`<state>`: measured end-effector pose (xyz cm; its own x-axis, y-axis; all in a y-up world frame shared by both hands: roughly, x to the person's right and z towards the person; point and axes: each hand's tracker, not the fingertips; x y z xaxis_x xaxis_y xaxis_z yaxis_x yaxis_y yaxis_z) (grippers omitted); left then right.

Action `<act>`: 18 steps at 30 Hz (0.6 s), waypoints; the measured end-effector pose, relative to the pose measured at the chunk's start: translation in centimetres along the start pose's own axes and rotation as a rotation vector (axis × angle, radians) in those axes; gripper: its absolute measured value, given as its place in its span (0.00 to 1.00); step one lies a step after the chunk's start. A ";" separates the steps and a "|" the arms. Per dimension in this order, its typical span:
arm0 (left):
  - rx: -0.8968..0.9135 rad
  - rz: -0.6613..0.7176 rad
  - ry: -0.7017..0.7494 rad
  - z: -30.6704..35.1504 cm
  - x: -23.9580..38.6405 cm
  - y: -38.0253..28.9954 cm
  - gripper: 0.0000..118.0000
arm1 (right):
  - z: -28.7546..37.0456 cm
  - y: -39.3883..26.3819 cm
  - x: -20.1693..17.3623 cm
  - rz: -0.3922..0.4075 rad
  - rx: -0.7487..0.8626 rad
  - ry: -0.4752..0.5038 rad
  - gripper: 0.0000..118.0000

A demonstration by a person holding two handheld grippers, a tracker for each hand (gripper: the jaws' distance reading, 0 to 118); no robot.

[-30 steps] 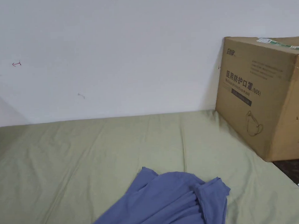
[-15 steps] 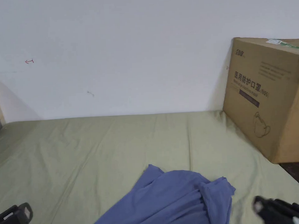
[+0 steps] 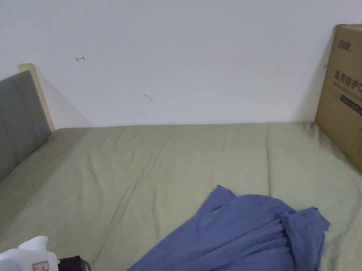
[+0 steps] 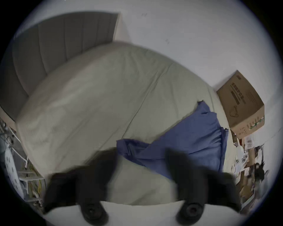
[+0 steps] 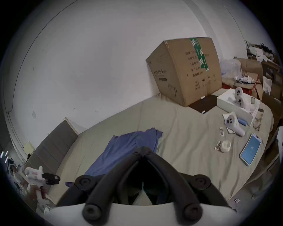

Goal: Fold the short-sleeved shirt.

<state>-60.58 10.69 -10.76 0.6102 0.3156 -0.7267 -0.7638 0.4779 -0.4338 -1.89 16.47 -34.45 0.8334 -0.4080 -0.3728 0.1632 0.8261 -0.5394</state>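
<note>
The right gripper has left the head view's lower right since half a second ago, while the left gripper [image 3: 75, 270] sits at the lower left, off the shirt. In its own view the left gripper [image 4: 141, 162] has jaws spread wide, holding nothing. The right gripper [image 5: 143, 149] has jaw tips together, empty. A phone [image 5: 250, 149] lies to the right. The blue shirt [image 3: 235, 241] lies crumpled on the green sheet [image 3: 159, 169]. A cardboard box [image 3: 351, 98] stands beyond, against the wall.
</note>
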 end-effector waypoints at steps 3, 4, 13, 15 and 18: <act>-0.012 -0.012 0.032 -3.4 -1.0 0.1 0.87 | -0.6 -0.5 -0.4 0.025 -0.042 -0.011 0.00; -0.018 -0.015 0.045 -4.2 -1.2 0.1 0.87 | -0.7 -0.7 -0.5 0.033 -0.047 -0.018 0.00; -0.040 -0.096 -0.046 -7.7 0.3 -3.8 0.05 | -9.3 0.8 -1.9 0.143 -0.144 -0.028 0.00; 0.037 -0.113 -0.069 -5.7 0.1 -4.3 0.05 | -13.2 2.4 -4.0 0.164 -0.179 0.030 0.00; 0.108 -0.056 -0.150 -2.9 -0.6 -4.2 0.05 | -20.5 5.0 -8.1 0.238 -0.257 0.122 0.00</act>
<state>-58.37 6.12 -10.11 0.6819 0.4006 -0.6121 -0.7055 0.5812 -0.4056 -18.69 15.94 -49.58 0.7605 -0.2727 -0.5894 -0.1785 0.7848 -0.5934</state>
